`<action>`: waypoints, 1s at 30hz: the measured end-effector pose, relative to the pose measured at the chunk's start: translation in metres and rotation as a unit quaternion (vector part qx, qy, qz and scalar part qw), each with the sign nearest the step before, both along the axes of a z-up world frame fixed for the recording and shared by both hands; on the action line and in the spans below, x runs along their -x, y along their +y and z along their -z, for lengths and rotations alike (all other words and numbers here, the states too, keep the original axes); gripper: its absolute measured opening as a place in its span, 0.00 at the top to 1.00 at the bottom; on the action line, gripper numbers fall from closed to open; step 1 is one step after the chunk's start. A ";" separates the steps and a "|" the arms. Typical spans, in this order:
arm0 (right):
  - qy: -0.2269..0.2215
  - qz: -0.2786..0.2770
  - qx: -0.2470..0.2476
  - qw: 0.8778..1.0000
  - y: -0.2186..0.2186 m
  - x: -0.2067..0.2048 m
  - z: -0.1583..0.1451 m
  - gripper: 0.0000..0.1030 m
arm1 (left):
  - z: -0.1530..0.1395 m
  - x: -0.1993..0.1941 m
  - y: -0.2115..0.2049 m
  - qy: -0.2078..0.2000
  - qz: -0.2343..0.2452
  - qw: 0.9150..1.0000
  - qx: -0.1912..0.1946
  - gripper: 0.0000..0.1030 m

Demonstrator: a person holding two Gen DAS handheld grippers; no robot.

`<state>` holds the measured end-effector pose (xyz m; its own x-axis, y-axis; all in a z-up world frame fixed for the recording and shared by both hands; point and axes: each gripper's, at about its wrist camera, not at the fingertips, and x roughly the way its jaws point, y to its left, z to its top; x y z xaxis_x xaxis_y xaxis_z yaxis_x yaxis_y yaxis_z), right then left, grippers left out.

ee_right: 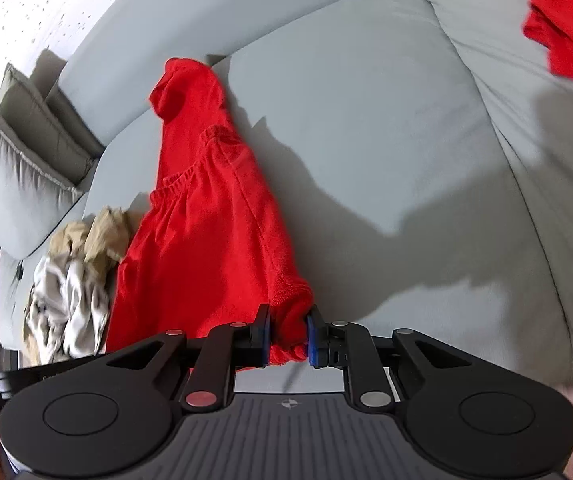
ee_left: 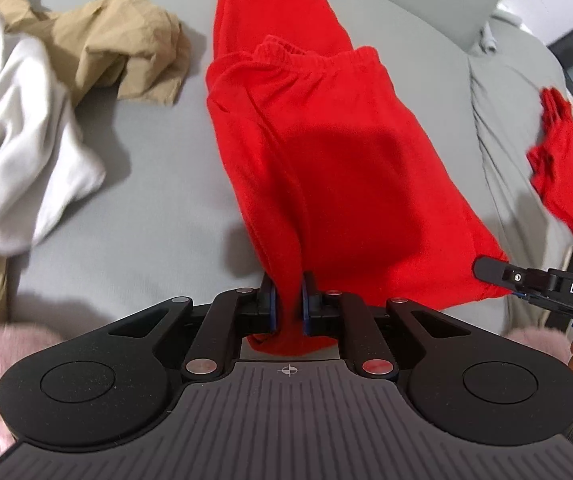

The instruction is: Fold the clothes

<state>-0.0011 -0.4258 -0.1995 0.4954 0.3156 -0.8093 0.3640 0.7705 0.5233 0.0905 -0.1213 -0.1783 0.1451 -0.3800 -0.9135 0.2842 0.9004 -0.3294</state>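
I have the left gripper (ee_left: pixel 288 300) clamped on the near edge of the red trousers (ee_left: pixel 326 152), cloth bunched between its blue pads. My right gripper (ee_right: pixel 288 336) pinches another corner of the same hem. The trousers stretch away across the grey sofa (ee_left: pixel 146 220) seat toward its back edge, waistband folded over. A beige garment (ee_left: pixel 126 52) and a white garment (ee_left: pixel 18 120) lie crumpled toward the sofa's left end.

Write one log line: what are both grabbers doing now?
left gripper: shut on red pants | right gripper: shut on red pants | surface: grey sofa
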 end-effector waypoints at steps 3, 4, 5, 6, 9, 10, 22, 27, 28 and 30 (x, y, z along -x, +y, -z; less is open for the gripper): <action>0.001 0.002 -0.002 1.000 0.008 0.027 -0.004 0.84 | 0.000 0.024 0.006 0.000 0.005 1.000 0.000 0.89; 0.000 0.003 -0.004 1.000 0.009 0.038 -0.004 0.84 | 0.001 0.031 0.008 -0.001 0.007 1.000 0.000 0.89; 0.000 0.003 -0.005 1.000 0.010 0.045 -0.004 0.84 | 0.003 0.041 0.010 -0.003 0.009 1.000 -0.001 0.89; -0.001 0.004 -0.006 1.000 0.012 0.052 -0.003 0.84 | 0.004 0.046 0.011 -0.005 0.011 1.000 -0.004 0.88; -0.005 0.000 -0.005 1.000 0.014 0.064 0.003 0.74 | 0.014 0.057 0.009 -0.019 0.009 0.999 -0.030 0.71; 0.001 0.005 0.000 1.000 0.014 0.068 0.007 0.70 | 0.016 0.058 0.008 -0.019 0.008 0.999 -0.041 0.64; -0.051 -0.008 0.084 0.995 0.031 0.097 -0.034 0.49 | -0.024 0.096 0.008 -0.098 0.020 0.994 -0.049 0.51; -0.080 -0.043 0.119 0.989 0.052 0.082 -0.047 0.43 | -0.043 0.090 -0.004 -0.142 0.027 0.989 -0.044 0.47; -0.083 -0.048 0.121 0.988 0.055 0.079 -0.048 0.43 | -0.042 0.089 -0.006 -0.143 0.029 0.988 -0.044 0.47; -0.090 -0.059 0.123 0.987 0.062 0.072 -0.049 0.44 | -0.039 0.085 -0.010 -0.143 0.034 0.988 -0.043 0.47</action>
